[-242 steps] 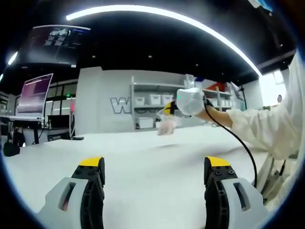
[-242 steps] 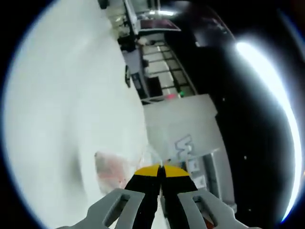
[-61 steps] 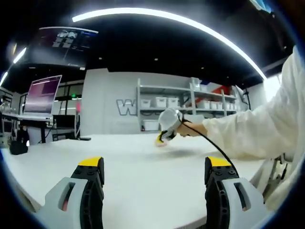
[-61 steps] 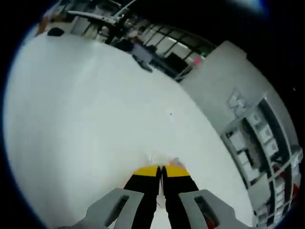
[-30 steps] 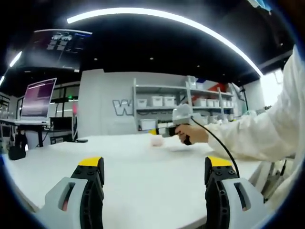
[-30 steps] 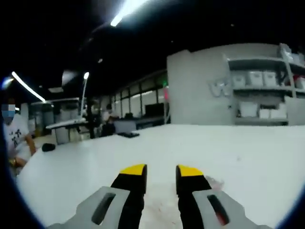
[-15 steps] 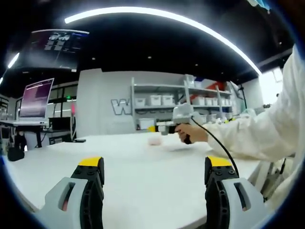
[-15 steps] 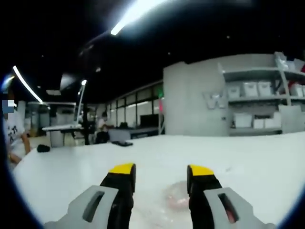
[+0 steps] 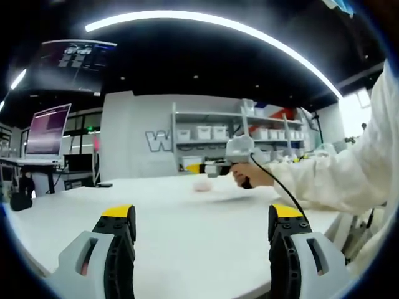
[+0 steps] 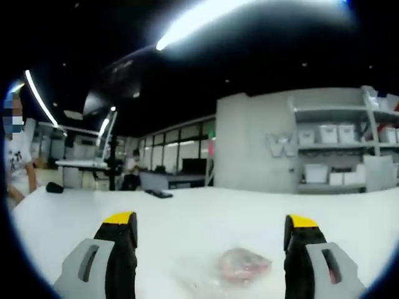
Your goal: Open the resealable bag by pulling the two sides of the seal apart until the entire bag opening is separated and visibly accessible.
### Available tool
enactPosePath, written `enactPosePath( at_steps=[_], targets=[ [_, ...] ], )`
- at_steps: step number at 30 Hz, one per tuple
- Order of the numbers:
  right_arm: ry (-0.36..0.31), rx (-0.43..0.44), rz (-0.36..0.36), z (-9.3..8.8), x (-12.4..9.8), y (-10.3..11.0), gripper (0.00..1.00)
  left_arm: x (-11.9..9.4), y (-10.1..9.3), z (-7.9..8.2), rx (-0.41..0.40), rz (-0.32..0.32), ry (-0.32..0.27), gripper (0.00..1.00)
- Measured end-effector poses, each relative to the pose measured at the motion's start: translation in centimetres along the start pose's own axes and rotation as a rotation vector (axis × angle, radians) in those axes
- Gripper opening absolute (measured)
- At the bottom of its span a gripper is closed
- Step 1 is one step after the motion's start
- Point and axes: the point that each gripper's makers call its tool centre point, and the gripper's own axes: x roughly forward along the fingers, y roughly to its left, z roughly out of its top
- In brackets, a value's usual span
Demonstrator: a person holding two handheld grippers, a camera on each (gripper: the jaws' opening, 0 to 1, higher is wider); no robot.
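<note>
In my left gripper view, a monitor glows at ten o'clock, and my left gripper sits at six with its yellow-tipped jaws spread wide, released over bare white table. Just right of centre, far across the table, I see the resealable bag as a small pinkish blob lying on the surface, with the right gripper held just above it by a hand and white sleeve entering from three o'clock. I can't make out its jaws from here.

The right gripper view gives me that: a person stands at nine o'clock, and my right gripper has both jaws wide apart, holding nothing. The resealable bag lies on the table between them, toward five o'clock, clear with something pinkish inside.
</note>
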Motion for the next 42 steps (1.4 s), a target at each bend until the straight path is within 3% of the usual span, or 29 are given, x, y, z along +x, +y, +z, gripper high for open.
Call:
enactPosePath(
  at_steps=[10, 24, 37, 42],
  targets=[
    [-0.007, -0.01, 0.032, 0.8, -1.3, 1.7, 0.99, -0.2, 0.2, 0.1, -0.001, 0.007, 0.0, 0.87],
    [0.016, -0.05, -0.002, 0.9, -2.3, 0.2, 0.95, -0.4, -0.5, 0.1, 0.001, -0.005, -0.002, 0.87],
    [0.043, -0.083, 0.037, 0.7, -3.1, 1.7, 0.92, -0.4, -0.8, 0.5, 0.012, -0.013, -0.005, 0.87],
    [0.055, -0.172, 0.037, 1.0, -3.7, 2.0, 0.89, -0.3, -0.9, 0.6, 0.014, -0.016, -0.007, 0.87]
  ],
)
